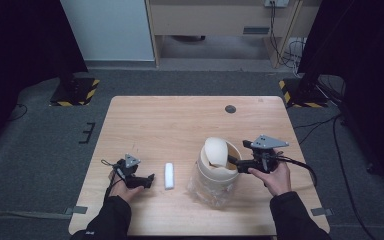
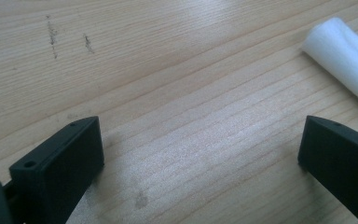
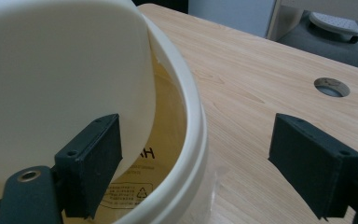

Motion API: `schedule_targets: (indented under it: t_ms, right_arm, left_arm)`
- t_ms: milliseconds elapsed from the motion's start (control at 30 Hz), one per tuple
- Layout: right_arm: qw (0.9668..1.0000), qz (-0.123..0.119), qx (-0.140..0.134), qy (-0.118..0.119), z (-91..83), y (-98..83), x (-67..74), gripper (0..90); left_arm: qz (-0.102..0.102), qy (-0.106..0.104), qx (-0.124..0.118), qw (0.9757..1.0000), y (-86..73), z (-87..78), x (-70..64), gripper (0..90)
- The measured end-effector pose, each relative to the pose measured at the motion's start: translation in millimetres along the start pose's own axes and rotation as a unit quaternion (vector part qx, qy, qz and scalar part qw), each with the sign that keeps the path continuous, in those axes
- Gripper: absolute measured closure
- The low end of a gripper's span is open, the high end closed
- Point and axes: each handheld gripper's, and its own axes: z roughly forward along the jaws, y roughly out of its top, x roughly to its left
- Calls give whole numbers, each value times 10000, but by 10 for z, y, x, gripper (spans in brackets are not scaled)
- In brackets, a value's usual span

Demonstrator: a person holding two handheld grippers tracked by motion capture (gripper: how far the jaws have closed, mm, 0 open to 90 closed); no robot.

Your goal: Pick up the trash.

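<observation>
Cream plastic makes up the round tub on the wooden table, with its loose lid tipped up inside the rim. The right gripper, jaws spread, straddles that rim holding nothing, so seating the lid seems left to do. Left of the tub lies a small white foam roll; farther left, the left gripper rests spread and empty.
</observation>
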Motion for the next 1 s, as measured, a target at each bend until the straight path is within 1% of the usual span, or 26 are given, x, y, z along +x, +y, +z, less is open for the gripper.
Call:
schedule_targets:
  t_ms: [200,333,467,567,667,733,800,867,933,1000]
  right_arm:
    - [10000,32,-7,17,37,1,5,179]
    - [9999,85,-102,-6,-16,23,-20,186]
    - [9995,171,-252,-83,-106,49,-83,188]
    - [9987,286,-380,-165,-194,58,-155,186]
    - [9981,296,-439,-315,-275,61,-222,188]
    - [9974,352,-484,-409,-327,51,-274,191]
    - [9969,367,-510,-480,-362,36,-317,193]
    - [9961,431,-543,-551,-396,18,-357,194]
    - [9950,496,-599,-623,-417,-6,-384,194]
    - [9945,538,-599,-665,-426,-31,-404,194]
  left_arm:
    - [-11,10,-1,10000,1,1,-2,0]
    - [-34,25,40,10000,13,4,-6,0]
    - [-32,1,140,9999,40,-4,-1,6]
    - [-35,-11,251,9997,69,-25,-6,54]
    - [-16,-10,379,9993,103,-58,-14,127]
    - [-54,-6,323,9995,118,-72,-25,153]
    - [-136,-56,196,9997,142,-99,-43,175]
    - [-207,-131,65,9997,163,-131,-75,200]
    - [-304,-271,-37,9992,178,-162,-132,236]
    - [-392,-451,-95,9982,191,-194,-207,267]
